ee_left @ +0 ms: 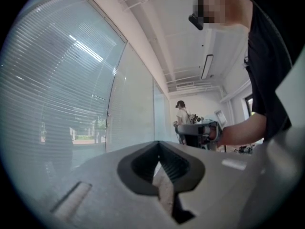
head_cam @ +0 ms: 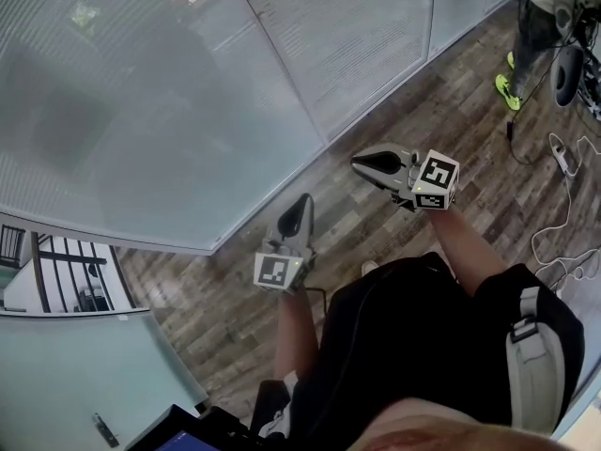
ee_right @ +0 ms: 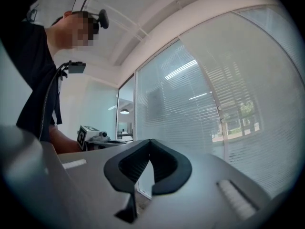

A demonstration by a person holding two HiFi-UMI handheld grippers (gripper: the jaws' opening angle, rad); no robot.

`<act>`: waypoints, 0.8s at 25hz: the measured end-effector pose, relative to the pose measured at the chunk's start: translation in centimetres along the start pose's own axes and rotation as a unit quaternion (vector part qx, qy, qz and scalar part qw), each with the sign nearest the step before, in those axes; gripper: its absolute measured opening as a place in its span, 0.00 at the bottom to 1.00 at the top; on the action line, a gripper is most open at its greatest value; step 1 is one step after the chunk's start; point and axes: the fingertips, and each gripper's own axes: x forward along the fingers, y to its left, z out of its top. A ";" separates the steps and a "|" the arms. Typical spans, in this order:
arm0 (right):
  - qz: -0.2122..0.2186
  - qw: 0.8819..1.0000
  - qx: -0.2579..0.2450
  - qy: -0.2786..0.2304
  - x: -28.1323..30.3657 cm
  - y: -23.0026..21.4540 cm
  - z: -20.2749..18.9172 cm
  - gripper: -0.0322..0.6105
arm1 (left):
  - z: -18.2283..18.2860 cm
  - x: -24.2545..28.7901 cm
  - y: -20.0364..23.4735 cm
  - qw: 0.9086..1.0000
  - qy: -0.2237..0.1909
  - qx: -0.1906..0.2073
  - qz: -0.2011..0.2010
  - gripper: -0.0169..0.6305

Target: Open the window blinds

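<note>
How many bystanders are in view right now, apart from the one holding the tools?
1. A person stands at the far end of the floor, near the blinds, at the head view's top right. Others may be out of frame.

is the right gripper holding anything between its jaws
No, the right gripper has its jaws shut tip to tip with nothing between them; the blinds hang beyond it.

Brown wood-plank floor (head_cam: 376, 167), white cables (head_cam: 564, 216) + power strip (head_cam: 563, 161) lying at right. Tall windows (head_cam: 141, 111) down to floor level, split by slim vertical frames, daylight thru, trees (ee_right: 245, 109) outside. White ceiling (ee_left: 167, 32) w/ long light fixture (ee_left: 207, 67). White wall (ee_right: 90, 109) in bg, round lamp (ee_right: 125, 111) lit beyond.
</note>
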 end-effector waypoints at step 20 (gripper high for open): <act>-0.028 0.998 0.002 0.051 3.0 -1.3 -2.3 0.06 | -4.3 0.1 4.9 0.999 -0.030 -0.037 -0.007 0.03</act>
